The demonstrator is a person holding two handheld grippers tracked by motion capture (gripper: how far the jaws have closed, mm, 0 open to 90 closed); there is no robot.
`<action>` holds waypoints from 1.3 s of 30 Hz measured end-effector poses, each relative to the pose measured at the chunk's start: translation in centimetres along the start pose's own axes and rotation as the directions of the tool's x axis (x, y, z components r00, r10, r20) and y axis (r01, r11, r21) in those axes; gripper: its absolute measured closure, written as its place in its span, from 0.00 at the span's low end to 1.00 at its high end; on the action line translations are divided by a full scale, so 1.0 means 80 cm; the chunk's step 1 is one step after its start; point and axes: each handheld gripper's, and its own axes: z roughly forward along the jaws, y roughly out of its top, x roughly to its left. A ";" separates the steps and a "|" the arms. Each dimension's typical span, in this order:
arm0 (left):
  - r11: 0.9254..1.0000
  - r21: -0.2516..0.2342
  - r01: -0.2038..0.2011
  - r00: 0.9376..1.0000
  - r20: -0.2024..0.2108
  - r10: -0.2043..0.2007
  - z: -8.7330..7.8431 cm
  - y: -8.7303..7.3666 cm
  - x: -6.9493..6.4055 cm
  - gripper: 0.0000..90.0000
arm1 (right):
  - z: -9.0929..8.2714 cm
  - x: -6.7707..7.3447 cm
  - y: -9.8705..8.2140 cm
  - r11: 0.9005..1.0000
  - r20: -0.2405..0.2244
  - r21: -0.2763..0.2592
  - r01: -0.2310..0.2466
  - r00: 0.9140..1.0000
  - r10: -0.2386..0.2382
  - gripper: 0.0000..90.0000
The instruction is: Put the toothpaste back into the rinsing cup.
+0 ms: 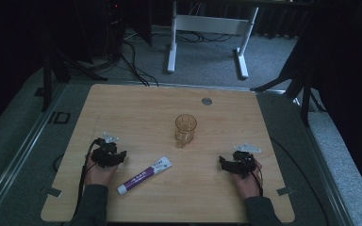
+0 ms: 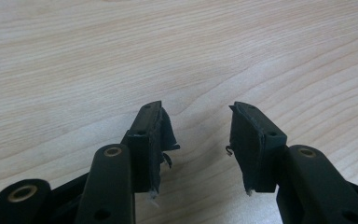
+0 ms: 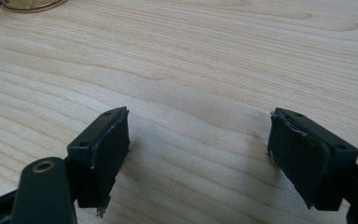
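Purple tube (image 1: pixel 144 175) lies just right of the left gripper (image 1: pixel 118 157); both grippers, the right gripper (image 1: pixel 222 163) too, gape wide and hold nothing. A sloppy grab could roll it away, or bump the cup (image 1: pixel 185 130).

Table (image 1: pixel 122 108): light wood top with rounded corners.
Cup (image 1: pixel 185 129): amber glass, upright near the middle.
Tube (image 1: pixel 144 175): white and purple, lying slantwise toward the front left.

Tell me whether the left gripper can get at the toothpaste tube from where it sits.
Probably yes: the left gripper is open beside the toothpaste tube, with bare table between them.
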 end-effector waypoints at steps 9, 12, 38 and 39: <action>1.000 0.010 -0.027 0.999 0.023 0.027 -0.012 0.001 -0.009 0.61 | 0.000 0.000 0.000 1.000 0.000 0.000 0.000 1.000 0.000 0.23; 1.000 -0.003 -0.018 0.999 0.040 0.018 -0.020 0.003 -0.009 0.59 | 0.000 0.000 0.000 1.000 0.000 0.000 0.001 1.000 -0.001 0.23; 0.996 0.008 -0.086 0.994 0.071 0.086 -0.056 0.029 -0.041 0.58 | 0.000 0.000 0.000 1.000 0.000 0.000 0.000 1.000 0.000 0.23; 0.996 0.009 -0.090 0.994 0.071 0.089 -0.056 0.029 -0.043 0.58 | 0.000 0.000 0.000 1.000 0.000 -0.001 0.000 1.000 0.000 0.23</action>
